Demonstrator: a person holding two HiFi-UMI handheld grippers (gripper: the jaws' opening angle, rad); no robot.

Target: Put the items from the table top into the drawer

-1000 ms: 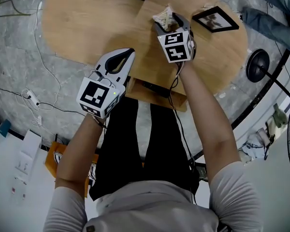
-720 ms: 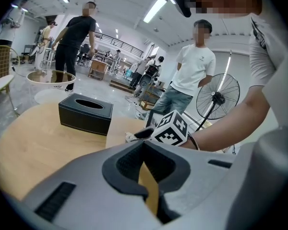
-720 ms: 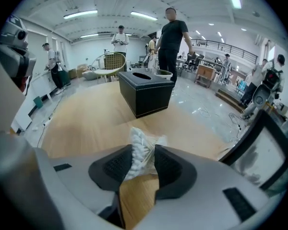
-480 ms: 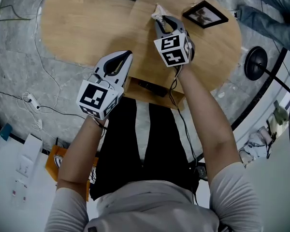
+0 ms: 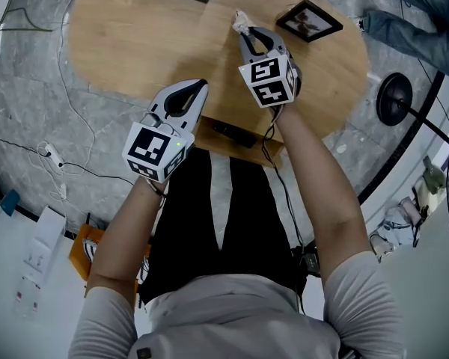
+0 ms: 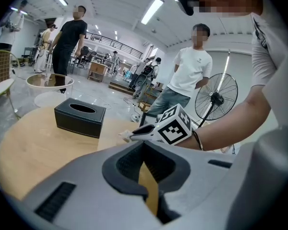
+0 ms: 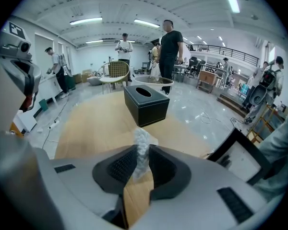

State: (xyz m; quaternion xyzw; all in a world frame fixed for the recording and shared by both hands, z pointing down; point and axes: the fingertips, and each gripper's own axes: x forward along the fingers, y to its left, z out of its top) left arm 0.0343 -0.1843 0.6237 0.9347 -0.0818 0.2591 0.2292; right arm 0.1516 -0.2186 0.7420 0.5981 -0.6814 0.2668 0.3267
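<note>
The round wooden table is spreading out ahead of and beneath both of your grippers, and you are holding them over its near edge. The black tissue box is sitting well beyond the tip of your right gripper, on the far part of the table, and it is lying off to the left and farther out from your left gripper. The open drawer is hanging out from under the table edge, below and between your two wrists, nearer to the back of the right gripper than to the left one. The black picture frame is lying on the table just to the right of the right gripper's tip, apart from it. Your left gripper is pointing at the table edge with its jaws pressed together at the tips and nothing is sitting between them. Your right gripper's jaws have just been closing, and they are now pinching the small crinkled packet, which is poking up past the pads at the very tip, with the wood showing under it through the gap.
</note>
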